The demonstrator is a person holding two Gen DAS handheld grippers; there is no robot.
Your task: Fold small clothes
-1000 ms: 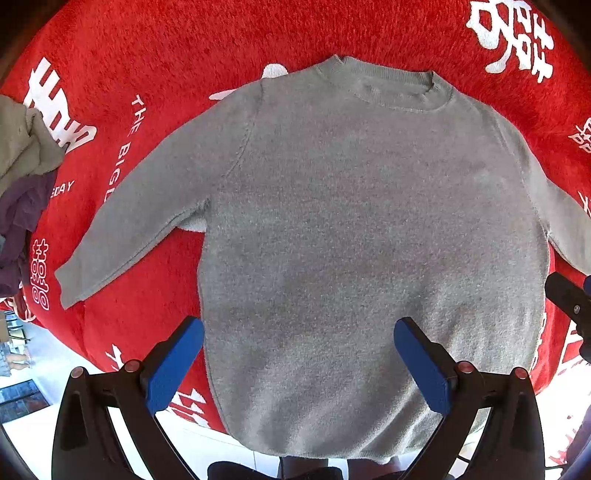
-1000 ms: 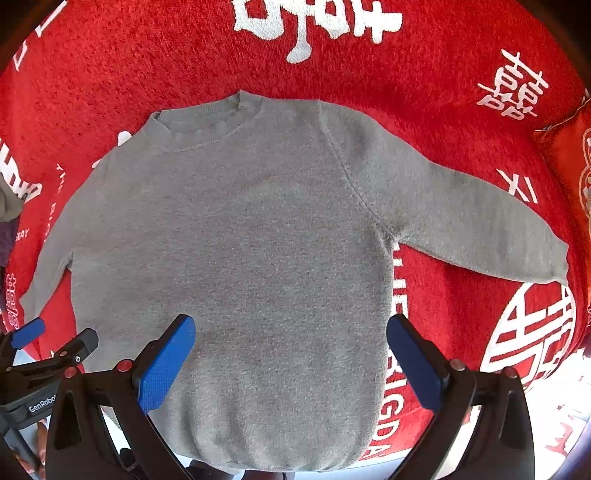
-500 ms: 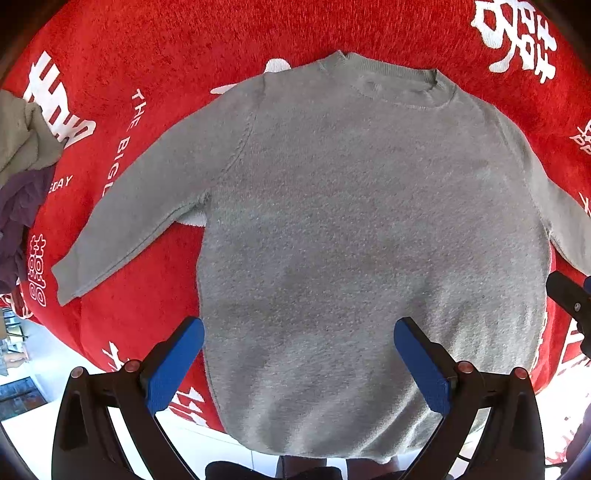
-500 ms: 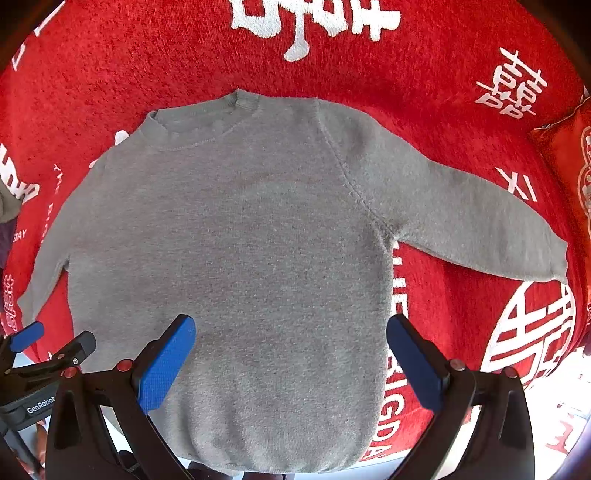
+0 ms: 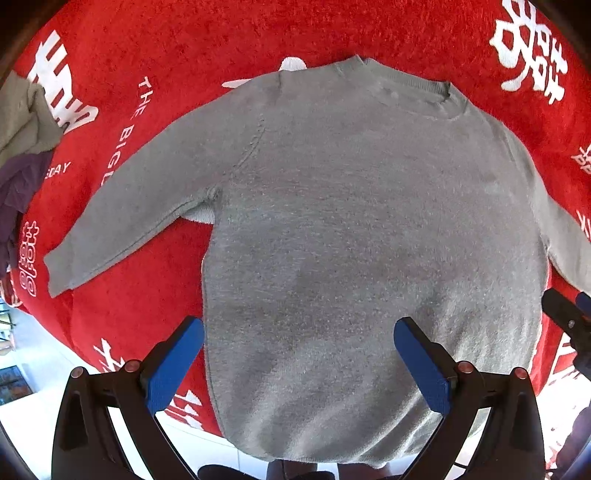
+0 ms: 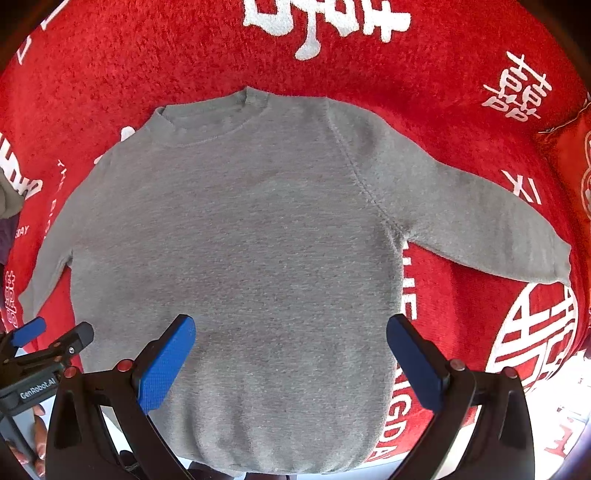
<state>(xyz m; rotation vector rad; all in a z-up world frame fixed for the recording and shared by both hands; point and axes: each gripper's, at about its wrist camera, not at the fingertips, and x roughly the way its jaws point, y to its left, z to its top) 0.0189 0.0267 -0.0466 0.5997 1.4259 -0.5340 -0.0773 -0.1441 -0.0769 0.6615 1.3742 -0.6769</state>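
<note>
Zero folds made: from left wrist view we are seeing small grey knit sweater (image 5: 369, 229) lying flat, sleeves spread, on red plush blanket with white lettering (image 5: 221, 33); left gripper (image 5: 297, 360) hovering over hem, jaws apart, empty. From right wrist view we are holding right gripper (image 6: 290, 358) likewise, jaws apart; all folding remaining.

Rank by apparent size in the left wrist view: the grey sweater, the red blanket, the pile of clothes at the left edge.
1. Red blanket: it spans the frame, though the sweater covers much of it.
2. Grey sweater: fills the centre.
3. Pile of clothes: smallest, but cut off by the edge, so its true size is unsure.
</note>
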